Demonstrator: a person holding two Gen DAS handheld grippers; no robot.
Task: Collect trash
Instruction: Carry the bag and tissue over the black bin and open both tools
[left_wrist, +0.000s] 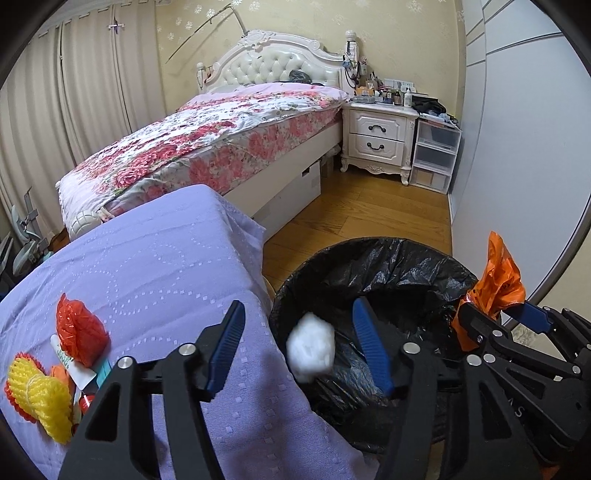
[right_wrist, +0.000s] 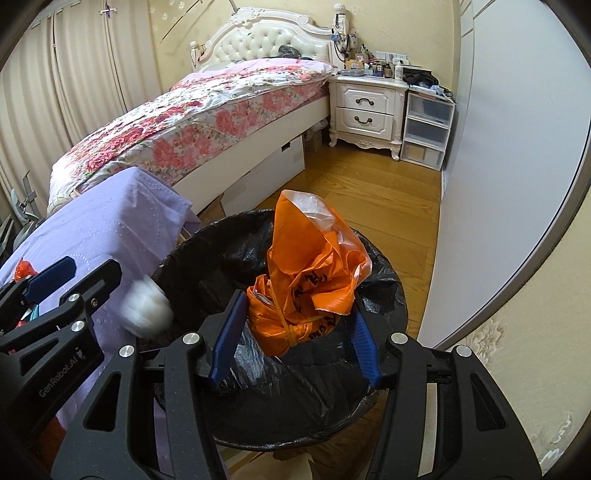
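My left gripper (left_wrist: 297, 347) stands apart, white wad (left_wrist: 311, 346) blurred over the bin (left_wrist: 388, 254); my right gripper (right_wrist: 295, 332) clamps the orange bag (right_wrist: 310, 280). Left (nine o'clock): netting scraps (left_wrist: 79, 334).

1. The left gripper (left_wrist: 299, 345) fills the lower middle of its own view, angled downward, its blue-padded jaws spread wide and pressing on nothing.
2. The right gripper (right_wrist: 295, 336) sits low in the centre of its view, also tilted down, jaws partly spread and closed against an orange bag (right_wrist: 310, 280).
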